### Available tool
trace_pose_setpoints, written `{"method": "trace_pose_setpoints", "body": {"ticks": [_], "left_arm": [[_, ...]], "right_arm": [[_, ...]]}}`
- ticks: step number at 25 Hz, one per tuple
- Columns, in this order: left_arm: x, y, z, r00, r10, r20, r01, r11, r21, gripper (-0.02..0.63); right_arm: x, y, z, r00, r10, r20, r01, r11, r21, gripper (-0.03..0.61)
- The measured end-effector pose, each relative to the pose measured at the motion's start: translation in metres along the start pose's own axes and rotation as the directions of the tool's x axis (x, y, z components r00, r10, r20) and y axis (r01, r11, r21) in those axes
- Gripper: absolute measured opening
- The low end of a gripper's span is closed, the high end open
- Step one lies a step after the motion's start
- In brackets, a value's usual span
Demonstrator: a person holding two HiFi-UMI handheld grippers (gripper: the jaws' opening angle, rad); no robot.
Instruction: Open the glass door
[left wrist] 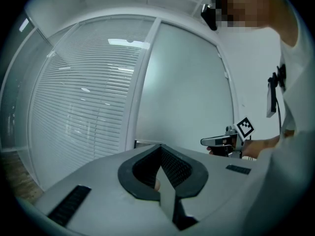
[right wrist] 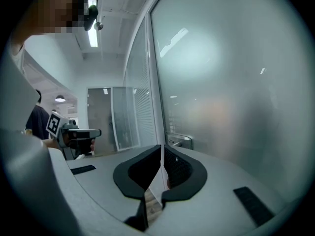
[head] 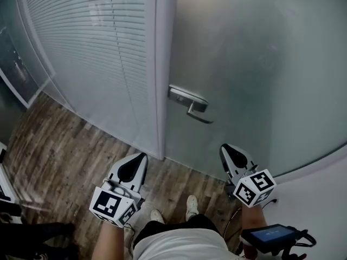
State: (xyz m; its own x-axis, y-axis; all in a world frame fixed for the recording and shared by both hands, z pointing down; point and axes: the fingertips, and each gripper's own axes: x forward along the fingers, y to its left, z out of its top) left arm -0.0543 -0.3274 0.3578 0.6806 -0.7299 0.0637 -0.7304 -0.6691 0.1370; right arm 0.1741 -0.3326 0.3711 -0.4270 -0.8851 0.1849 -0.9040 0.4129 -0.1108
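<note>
The frosted glass door (head: 255,64) stands closed ahead of me, with a metal lever handle (head: 190,104) near its left edge. The handle also shows in the right gripper view (right wrist: 180,141), just beyond the jaw tips, and its plate shows in the left gripper view (left wrist: 142,143). My right gripper (head: 234,155) hangs below and right of the handle, apart from it, jaws shut and holding nothing. My left gripper (head: 133,167) is lower left, in front of the white door post (head: 161,64), also shut and holding nothing.
Left of the post is a fixed glass panel with blinds (head: 92,47). Wood-look floor (head: 59,150) runs underfoot, where my shoes (head: 191,205) show. A white wall (head: 320,199) curves in at the right. A small screen device (head: 271,236) hangs by my right wrist.
</note>
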Motion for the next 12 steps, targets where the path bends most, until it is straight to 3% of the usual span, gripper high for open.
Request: {"method": "trace_pose_setpoints", "body": {"ticks": [7, 12], "left_arm": [[0.042, 0.012, 0.009, 0.996, 0.093, -0.008, -0.093, 0.995, -0.043, -0.006], [0.077, 0.017, -0.013, 0.988, 0.145, -0.049, -0.147, 0.988, -0.053, -0.006]], "right_arm": [[0.05, -0.037, 0.014, 0.995, 0.094, -0.035, -0.096, 0.994, -0.044, 0.007], [0.088, -0.069, -0.015, 0.977, 0.156, -0.145, -0.169, 0.982, -0.079, 0.093]]}}
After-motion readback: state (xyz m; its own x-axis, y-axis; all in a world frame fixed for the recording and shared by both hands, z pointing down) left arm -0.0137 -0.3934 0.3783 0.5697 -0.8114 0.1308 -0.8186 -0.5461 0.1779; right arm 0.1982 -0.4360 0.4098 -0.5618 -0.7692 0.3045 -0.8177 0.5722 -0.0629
